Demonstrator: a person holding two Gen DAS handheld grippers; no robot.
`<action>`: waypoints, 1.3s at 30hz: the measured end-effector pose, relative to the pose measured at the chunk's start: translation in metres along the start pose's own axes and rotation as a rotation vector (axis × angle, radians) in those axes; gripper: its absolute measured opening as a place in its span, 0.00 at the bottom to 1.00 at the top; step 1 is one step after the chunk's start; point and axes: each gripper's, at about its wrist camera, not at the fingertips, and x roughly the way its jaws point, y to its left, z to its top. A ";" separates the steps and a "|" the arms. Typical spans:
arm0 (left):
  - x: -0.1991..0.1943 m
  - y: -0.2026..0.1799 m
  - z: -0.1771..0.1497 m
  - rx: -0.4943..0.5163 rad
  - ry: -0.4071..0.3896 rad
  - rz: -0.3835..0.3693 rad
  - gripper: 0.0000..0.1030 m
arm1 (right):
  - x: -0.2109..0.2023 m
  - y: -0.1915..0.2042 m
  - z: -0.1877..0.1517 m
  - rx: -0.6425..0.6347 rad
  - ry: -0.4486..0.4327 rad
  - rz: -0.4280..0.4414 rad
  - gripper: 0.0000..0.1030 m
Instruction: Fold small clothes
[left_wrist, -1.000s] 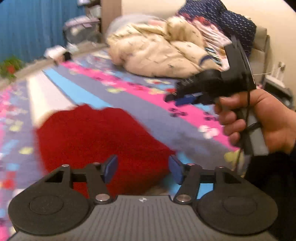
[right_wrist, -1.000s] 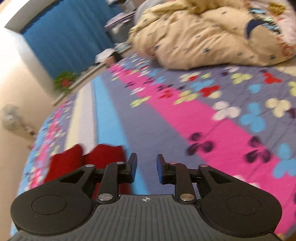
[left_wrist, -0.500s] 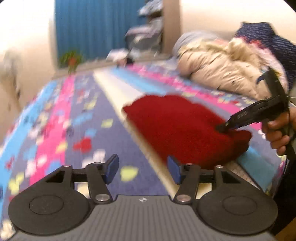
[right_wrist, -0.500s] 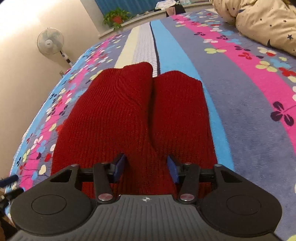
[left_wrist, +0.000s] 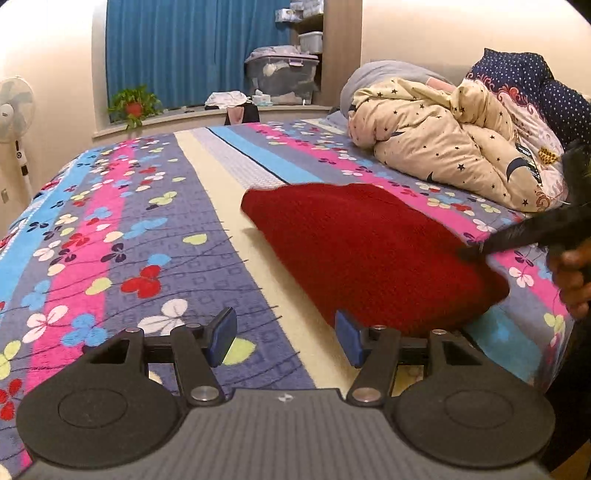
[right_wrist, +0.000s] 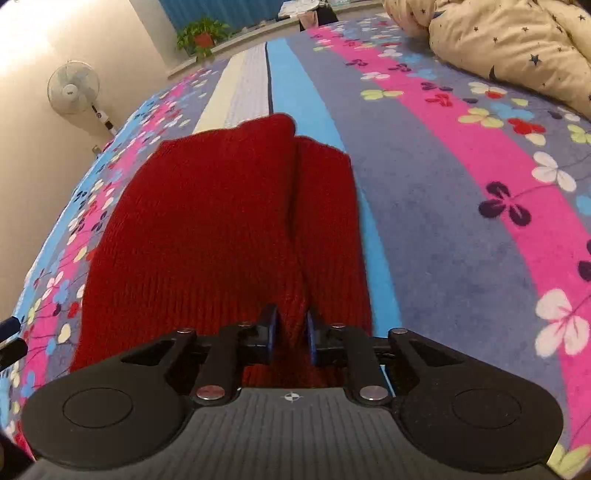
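Observation:
A red knit garment (left_wrist: 369, 247) lies on the bed's striped flowered cover (left_wrist: 110, 229); in the right wrist view (right_wrist: 221, 221) it shows two folded lobes side by side. My right gripper (right_wrist: 290, 334) is shut on the garment's near edge, pinching a ridge of knit between its pads. It also shows in the left wrist view (left_wrist: 476, 251), at the garment's right side. My left gripper (left_wrist: 282, 336) is open and empty, hovering above the cover just left of the garment's near corner.
A rumpled cream star-print duvet (left_wrist: 454, 155) and dark blue pillows (left_wrist: 535, 81) fill the bed's far right. A fan (right_wrist: 74, 88) stands by the left wall. A windowsill holds a potted plant (left_wrist: 133, 105) and storage boxes (left_wrist: 280, 74).
My right gripper came down onto the red garment's near edge and closed on it. My left gripper swung left, away from the garment, and stayed open.

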 end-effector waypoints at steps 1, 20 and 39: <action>0.001 0.000 0.001 -0.011 -0.004 -0.004 0.63 | -0.011 0.005 0.002 -0.033 -0.062 0.013 0.21; 0.085 -0.035 0.004 0.000 0.168 -0.074 0.45 | 0.019 -0.008 0.001 0.036 0.029 0.049 0.46; 0.187 0.045 0.061 -0.540 0.234 -0.222 1.00 | 0.063 -0.025 0.005 0.205 0.120 0.012 0.92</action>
